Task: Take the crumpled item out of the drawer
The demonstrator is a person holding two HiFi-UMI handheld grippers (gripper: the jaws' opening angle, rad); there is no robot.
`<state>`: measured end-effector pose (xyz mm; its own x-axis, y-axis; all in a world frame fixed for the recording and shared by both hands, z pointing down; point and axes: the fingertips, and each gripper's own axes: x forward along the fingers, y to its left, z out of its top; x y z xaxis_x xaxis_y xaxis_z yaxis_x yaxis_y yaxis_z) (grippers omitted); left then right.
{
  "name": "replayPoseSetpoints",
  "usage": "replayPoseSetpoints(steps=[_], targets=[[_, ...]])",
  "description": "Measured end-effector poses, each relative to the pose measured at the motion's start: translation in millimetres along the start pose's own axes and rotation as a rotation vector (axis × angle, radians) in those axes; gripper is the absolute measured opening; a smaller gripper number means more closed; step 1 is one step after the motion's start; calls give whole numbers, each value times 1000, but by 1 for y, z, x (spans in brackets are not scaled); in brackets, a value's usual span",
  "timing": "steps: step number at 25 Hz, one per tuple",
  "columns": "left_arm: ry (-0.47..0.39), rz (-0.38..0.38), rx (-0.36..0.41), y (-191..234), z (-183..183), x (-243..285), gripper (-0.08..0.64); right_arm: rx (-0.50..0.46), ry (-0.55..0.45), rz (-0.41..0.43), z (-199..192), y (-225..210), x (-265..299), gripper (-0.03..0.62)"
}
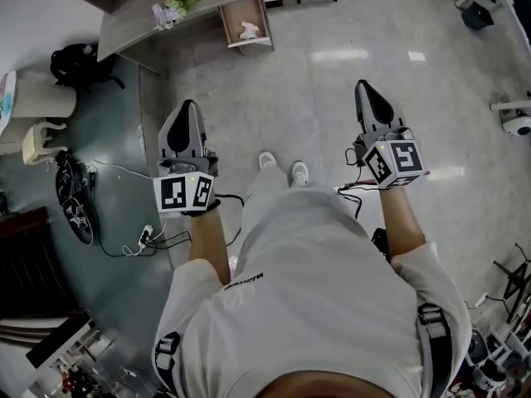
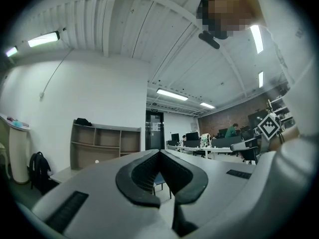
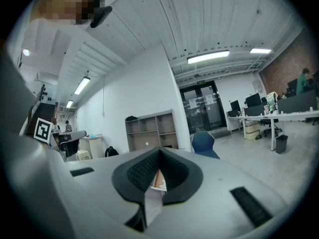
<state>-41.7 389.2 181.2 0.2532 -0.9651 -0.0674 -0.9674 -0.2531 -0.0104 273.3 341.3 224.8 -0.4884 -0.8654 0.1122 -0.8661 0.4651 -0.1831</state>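
In the head view, a black backpack [image 1: 73,63] sits on the floor far left of the open drawer [image 1: 226,25]. A grey table [image 1: 133,25] runs along the top edge of the view, and the wooden drawer stands pulled out beneath its right part. A bunch of pale flowers [image 1: 170,7] lies on the table just left of the drawer.

The left hand-held gripper [image 1: 187,106] is held out level over the floor, well short of the drawer and a little left of it. In the left gripper view its jaws are pressed together at the tips with nothing between them [image 2: 159,153]. An empty open shelf unit [image 2: 104,148] stands against the far wall.

The crumpled item [image 1: 249,30], small and white, lies inside the drawer toward its front, touched by neither gripper. The person's white shoes [image 1: 267,161] stand on the floor well apart from the drawer, on the near side.

The right hand-held gripper [image 1: 366,88] hangs to the right of the drawer, also well apart from it. Its jaws meet at the tips and pinch nothing [image 3: 159,151].
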Motion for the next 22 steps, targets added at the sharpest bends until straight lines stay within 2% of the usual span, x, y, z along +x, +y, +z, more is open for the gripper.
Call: replayPoseSetpoints(steps=[9, 22], targets=[[-3, -16, -1, 19, -12, 30, 0, 4, 0, -19, -3, -7, 28, 2], [-2, -50, -35, 100, -32, 116, 0, -36, 15, -20, 15, 10, 146, 2]])
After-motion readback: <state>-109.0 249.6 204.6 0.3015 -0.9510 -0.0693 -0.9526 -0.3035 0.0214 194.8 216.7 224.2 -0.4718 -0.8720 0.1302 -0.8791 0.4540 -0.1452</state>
